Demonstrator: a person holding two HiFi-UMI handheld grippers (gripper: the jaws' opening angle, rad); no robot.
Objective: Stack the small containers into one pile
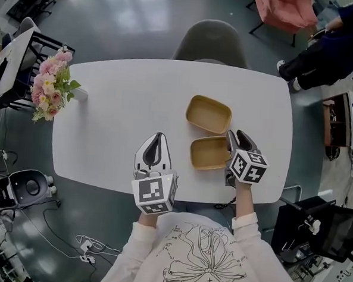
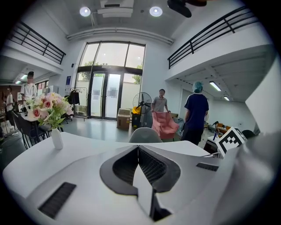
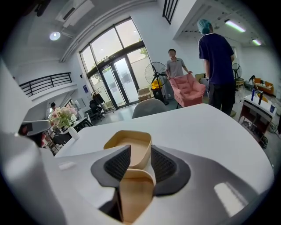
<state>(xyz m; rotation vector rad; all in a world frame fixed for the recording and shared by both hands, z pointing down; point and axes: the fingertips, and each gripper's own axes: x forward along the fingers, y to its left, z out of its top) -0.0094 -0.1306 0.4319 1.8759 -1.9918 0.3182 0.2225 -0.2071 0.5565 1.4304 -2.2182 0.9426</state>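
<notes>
Closest in, the person's white sweatshirt fills the bottom of the head view, with both arms reaching over the near edge of the desk. From above, two tan containers sit unstacked, right of the desk's middle. The far container lies toward the middle and the near container just beside it, toward the near edge. The right claw is at the near container's right end. Only the right gripper view shows its jaws standing wide apart with that container's rim between them. The left claw is left of the near container. Its own view shows the jaws pressed together on nothing, and beyond them the flower vase at the desk's left edge.
</notes>
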